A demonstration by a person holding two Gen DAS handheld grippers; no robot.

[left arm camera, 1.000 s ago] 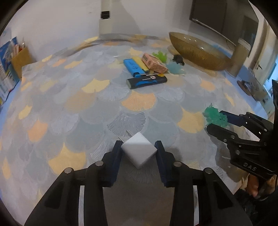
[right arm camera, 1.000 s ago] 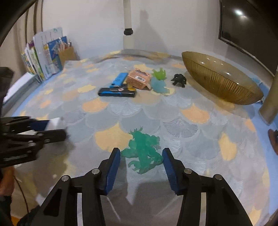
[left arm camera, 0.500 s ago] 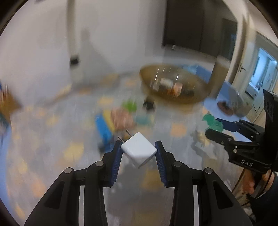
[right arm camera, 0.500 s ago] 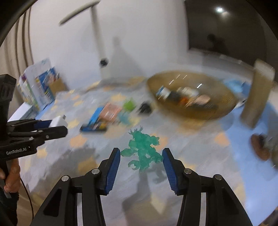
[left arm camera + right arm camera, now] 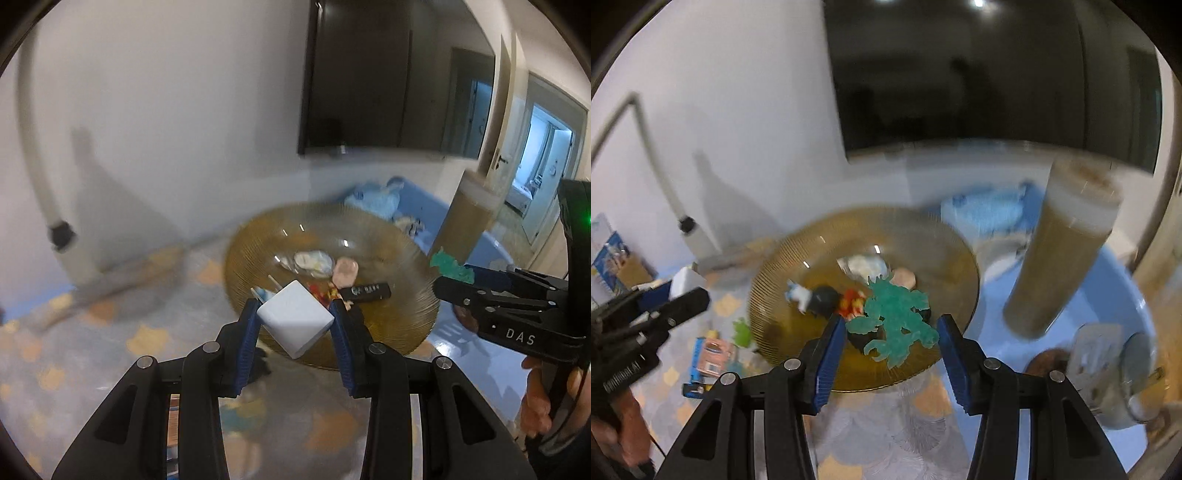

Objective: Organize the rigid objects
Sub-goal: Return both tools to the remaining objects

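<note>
Left gripper: narrow, blue pads clamped on the white cube, carried in the air at the near rim of the bowl.
Right gripper: about half spread, green figure pinched between its pads, hanging over the bowl.
Amber bowl: ribbed glass on the patterned surface; holds a black bar, a pink piece and blurred small toys.

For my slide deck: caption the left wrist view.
Left gripper carries a white cube toward the amber bowl.
</note>
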